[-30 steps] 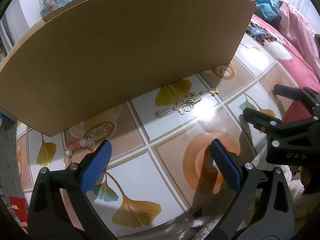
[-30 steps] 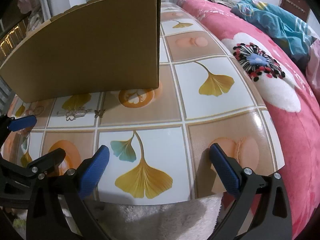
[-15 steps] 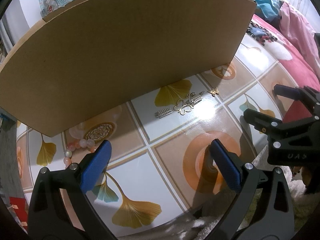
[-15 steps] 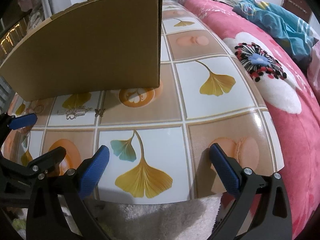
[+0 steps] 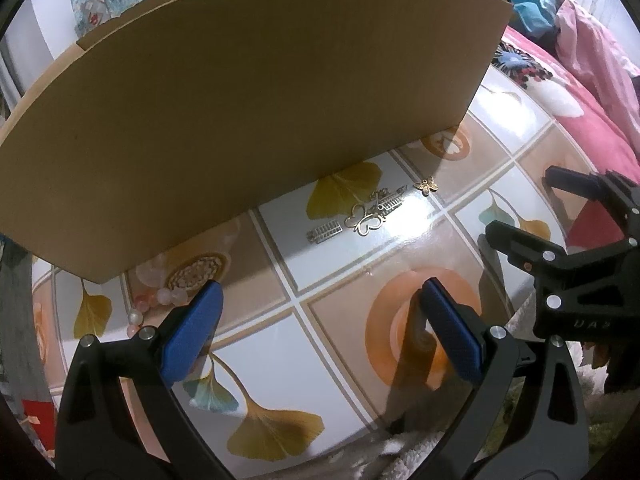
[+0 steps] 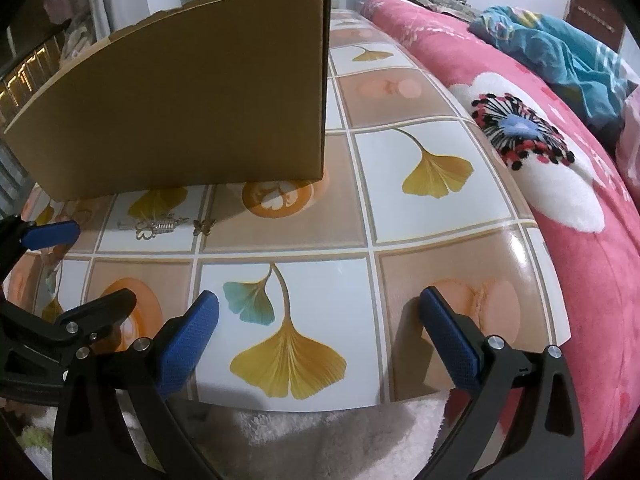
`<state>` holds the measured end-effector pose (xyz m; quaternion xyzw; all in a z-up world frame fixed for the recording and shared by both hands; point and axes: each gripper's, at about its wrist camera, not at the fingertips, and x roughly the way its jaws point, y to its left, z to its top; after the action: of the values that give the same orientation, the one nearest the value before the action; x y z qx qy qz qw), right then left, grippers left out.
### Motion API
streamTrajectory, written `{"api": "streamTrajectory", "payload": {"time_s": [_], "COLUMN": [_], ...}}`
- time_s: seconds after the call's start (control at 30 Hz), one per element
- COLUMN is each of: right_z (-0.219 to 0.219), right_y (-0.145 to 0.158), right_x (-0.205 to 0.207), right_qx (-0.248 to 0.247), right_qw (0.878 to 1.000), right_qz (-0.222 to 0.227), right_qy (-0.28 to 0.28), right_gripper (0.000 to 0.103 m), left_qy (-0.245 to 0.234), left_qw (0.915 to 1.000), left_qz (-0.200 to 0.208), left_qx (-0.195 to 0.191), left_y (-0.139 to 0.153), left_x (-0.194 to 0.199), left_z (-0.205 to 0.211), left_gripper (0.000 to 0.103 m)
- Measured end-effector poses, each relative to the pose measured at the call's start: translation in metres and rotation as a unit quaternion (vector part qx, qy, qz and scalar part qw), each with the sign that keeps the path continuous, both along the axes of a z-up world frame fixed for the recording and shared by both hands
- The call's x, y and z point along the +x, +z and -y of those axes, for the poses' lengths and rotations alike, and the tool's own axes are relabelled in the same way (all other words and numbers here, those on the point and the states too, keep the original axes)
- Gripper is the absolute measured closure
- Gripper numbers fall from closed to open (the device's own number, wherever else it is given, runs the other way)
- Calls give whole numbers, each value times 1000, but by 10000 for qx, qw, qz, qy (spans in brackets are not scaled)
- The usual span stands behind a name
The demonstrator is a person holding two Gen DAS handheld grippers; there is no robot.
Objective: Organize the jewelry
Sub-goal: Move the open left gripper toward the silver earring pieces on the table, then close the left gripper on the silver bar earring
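The table top (image 6: 440,232) looked glossy and smooth, catching glare. The box (image 5: 240,112) was matt brown cardboard. The butterfly charms (image 5: 366,218) looked like thin shiny metal (gold-toned), the beads (image 5: 164,295) smooth and pearly. The blanket (image 6: 580,240) was fuzzy pink fleece.

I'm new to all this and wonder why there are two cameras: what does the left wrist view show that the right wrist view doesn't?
Only the left wrist view shows the string of pale pink and white beads lying by the cardboard box's near left corner.

Only the right wrist view shows the box's right end, the table's far right tiles and the white flower with dark stamens on the pink blanket whole.

Both show the brown cardboard box, the small gold butterfly charm, the open butterfly-outline pendant, the glossy ginkgo-leaf tabletop, and the left gripper and right gripper, open and empty.
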<state>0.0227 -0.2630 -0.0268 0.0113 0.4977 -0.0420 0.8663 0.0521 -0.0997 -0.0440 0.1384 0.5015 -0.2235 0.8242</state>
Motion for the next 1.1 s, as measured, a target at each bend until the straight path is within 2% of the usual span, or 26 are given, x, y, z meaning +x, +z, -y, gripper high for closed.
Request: {"api": "streamTrajectory", "payload": {"time_s": [0.27,0.4,0.5,0.53,0.57,0.63,0.7,0.73,0.8,0.87,1.0,1.1], "right_z": [-6,-6,-4,-2,-2,-4,-12,-16,-22,-25,-30,-37], "right_y": [1,5,11,15,18,21,23,23,22,20,15,11], "right_x": [0,1,-3,-8,-11,-17,-21,-21,-21,-20,-14,-10], "right_qx": [-194,-156,105,350,510,689,666,642,715,798,962,993], "right_qw": [9995,9997,9994,9982,9968,9941,9926,9923,9905,9890,9865,9851], "right_qz": [152,143,312,481,586,775,874,891,962,1019,1044,1027], "right_qy": [195,121,80,122,186,317,508,576,679,713,814,956], "right_gripper": [6,6,6,6,6,6,11,11,16,21,40,45], "left_qy": [-11,-138,-224,-231,-238,-244,-227,-224,-168,-148,-157,-259], "left_qw": [9995,9977,9962,9955,9947,9935,9932,9931,9928,9928,9944,9954], "left_qz": [243,552,745,796,846,884,807,739,646,634,544,524], "left_qx": [-177,-369,-397,-455,-540,-678,-805,-880,-990,-1009,-890,-759], "left_y": [0,3,7,11,15,20,22,22,22,22,18,14], "left_x": [-10,-23,-31,-33,-35,-38,-37,-33,-27,-22,-7,-3], "left_z": [-10,-18,-23,-26,-29,-35,-40,-42,-47,-48,-44,-35], "left_gripper": [7,8,8,8,11,25,31,38,46,52,67,73]}}
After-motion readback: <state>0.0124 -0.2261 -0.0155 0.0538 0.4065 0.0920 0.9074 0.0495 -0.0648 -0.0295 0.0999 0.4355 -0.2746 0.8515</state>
